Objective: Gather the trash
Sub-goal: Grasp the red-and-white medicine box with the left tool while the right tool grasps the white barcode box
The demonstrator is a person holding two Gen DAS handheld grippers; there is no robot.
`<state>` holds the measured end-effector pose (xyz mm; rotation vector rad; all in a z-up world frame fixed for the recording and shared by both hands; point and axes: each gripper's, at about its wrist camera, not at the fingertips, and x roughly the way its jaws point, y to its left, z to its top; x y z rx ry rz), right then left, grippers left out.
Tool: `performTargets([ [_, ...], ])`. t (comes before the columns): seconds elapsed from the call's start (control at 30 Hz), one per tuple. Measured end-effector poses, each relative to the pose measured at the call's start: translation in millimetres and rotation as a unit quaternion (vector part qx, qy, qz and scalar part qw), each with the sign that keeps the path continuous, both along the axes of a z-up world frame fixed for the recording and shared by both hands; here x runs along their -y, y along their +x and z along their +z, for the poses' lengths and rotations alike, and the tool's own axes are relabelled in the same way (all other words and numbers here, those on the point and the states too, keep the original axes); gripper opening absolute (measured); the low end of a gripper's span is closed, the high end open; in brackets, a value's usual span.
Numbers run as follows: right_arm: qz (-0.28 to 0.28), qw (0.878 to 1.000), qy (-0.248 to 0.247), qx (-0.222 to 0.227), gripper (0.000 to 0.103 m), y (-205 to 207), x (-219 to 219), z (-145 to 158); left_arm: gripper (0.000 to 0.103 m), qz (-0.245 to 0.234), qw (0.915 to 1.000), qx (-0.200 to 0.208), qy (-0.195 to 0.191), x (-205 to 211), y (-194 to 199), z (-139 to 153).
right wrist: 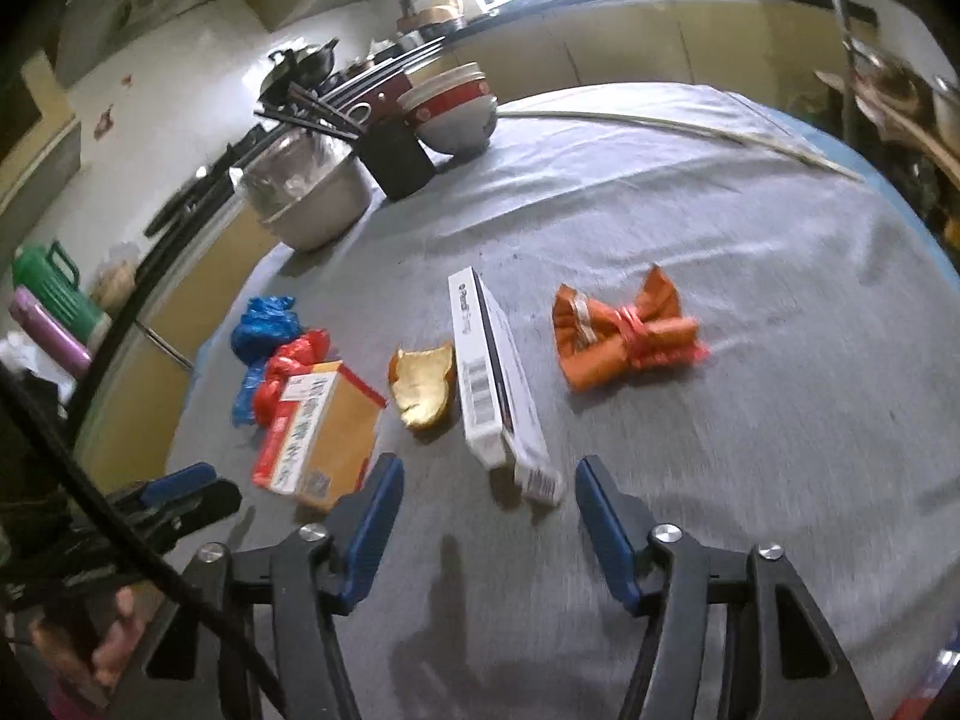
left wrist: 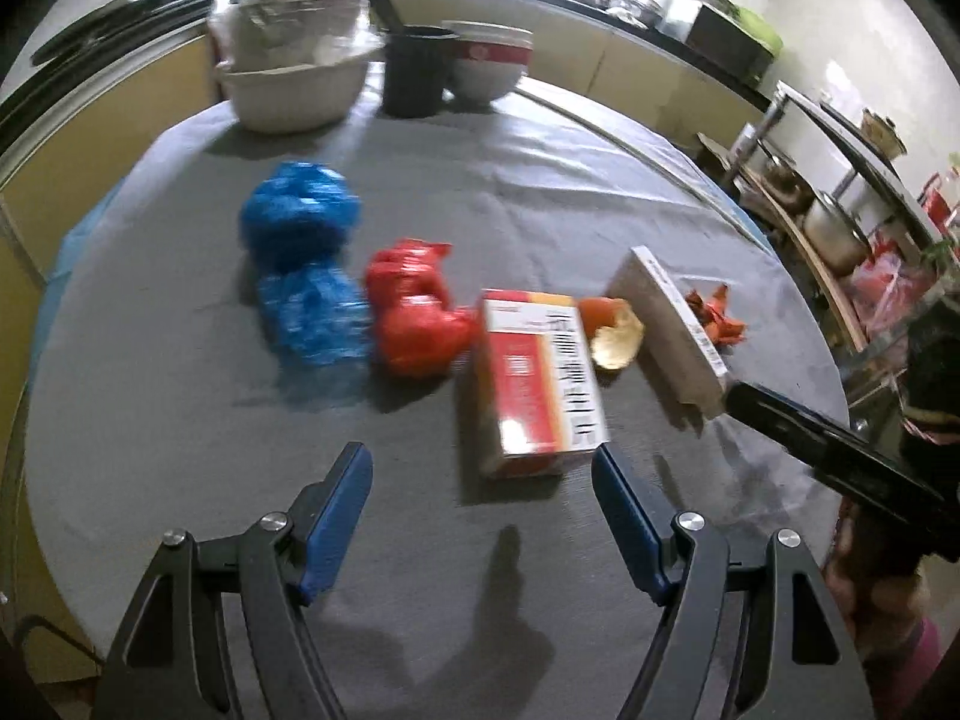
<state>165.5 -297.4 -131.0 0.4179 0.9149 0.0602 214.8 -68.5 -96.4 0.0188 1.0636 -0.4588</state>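
On the grey tablecloth [left wrist: 180, 420] lie a blue plastic bag [left wrist: 300, 264], a red plastic bag [left wrist: 414, 306], a red-and-white carton [left wrist: 540, 384], a piece of peel [left wrist: 615, 333], a slim white box [left wrist: 666, 324] and an orange wrapper [left wrist: 717, 318]. My left gripper [left wrist: 480, 456] hovers open just short of the carton, nothing between its fingers. My right gripper [right wrist: 487, 465] is open, and the near end of the white box [right wrist: 492, 384] reaches between its fingertips without touching the pads. The orange wrapper [right wrist: 624, 336] lies to its right, the peel [right wrist: 423, 390] and carton [right wrist: 324, 432] to its left.
At the table's far edge stand a metal basin [right wrist: 312, 198], a black cup of chopsticks [right wrist: 399, 159] and stacked bowls [right wrist: 453, 111]. A hand [right wrist: 114, 648] holds the left gripper [right wrist: 180, 492] at lower left. Kitchen counters ring the table.
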Motion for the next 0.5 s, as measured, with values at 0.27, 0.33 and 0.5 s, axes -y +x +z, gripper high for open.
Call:
performTargets([
  [0.27, 0.005, 1.000, -0.020, 0.007, 0.017, 17, 3, -16, 0.076, -0.004, 0.9997, -0.025, 0.003, 26, 12, -9],
  [0.33, 0.002, 1.000, -0.019, 0.015, 0.017, 7, 5, -12, 0.076, -0.004, 0.9995, -0.030, 0.009, 34, 16, -13],
  [0.5, 0.005, 1.000, 0.001, 0.019, 0.017, -34, 15, -6, 0.076, 0.005, 0.9993, -0.032, 0.020, 49, 23, -25],
])
